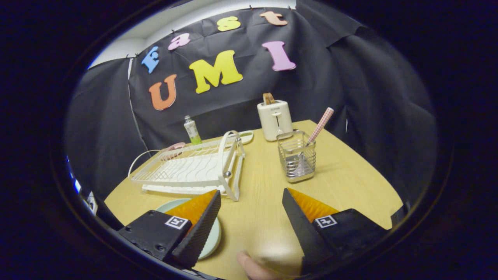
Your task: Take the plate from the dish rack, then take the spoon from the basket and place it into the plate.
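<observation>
Pale green, the plate lies flat on the wooden table, in front of the dish rack and partly under the left finger of the gripper. The rack looks empty of dishes, so I judge that the first part of the task is done: the plate is out and set down. The second part is not yet done. The spoon stands in the wire basket, its checked handle leaning up and to the right, and nothing lies in the plate as far as the finger lets me see.

The gripper hangs above the table with its fingers spread wide and bare table between them; it holds nothing. The basket is beyond the fingers, a little nearer to the right one, and well apart from them.

What is left is to reach to the basket, close on the spoon handle, lift it out and bring it back to the plate. The path over the table to the basket seems free. A white toaster stands just behind the basket, and the rack's upright frame is to the left of it. A small tube stands behind the rack. Near the fingers a blurred finger of the person shows, probably a thumb.
</observation>
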Demonstrator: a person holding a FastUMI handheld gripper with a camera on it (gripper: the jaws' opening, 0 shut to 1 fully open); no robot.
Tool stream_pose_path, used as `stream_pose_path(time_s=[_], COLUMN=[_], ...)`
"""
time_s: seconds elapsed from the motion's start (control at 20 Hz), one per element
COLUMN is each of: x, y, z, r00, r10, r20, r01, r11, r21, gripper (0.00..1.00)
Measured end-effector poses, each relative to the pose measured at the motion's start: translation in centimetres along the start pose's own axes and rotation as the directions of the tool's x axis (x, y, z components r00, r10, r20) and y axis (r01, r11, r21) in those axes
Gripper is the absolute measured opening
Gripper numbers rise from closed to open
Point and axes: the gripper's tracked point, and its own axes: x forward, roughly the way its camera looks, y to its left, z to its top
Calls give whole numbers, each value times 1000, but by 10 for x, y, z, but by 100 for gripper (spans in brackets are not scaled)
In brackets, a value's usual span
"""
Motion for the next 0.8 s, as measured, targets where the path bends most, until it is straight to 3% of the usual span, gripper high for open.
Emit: stream_pose_path(time_s=[0.2,0.3,0.45,0.6,0.8], x=[3,13,40,73,95], y=[-41,-59,-77,-98,-98], z=[45,60,72,74,93], r00=[980,971,974,984,968], r10=[-73,-99,-84,-93,-56], r20=[183,219,210,152,243], r01=[91,131,123,113,85], r11=[991,982,976,985,990], r21=[-94,-138,-178,-133,-109], gripper=[100,100,100,100,98])
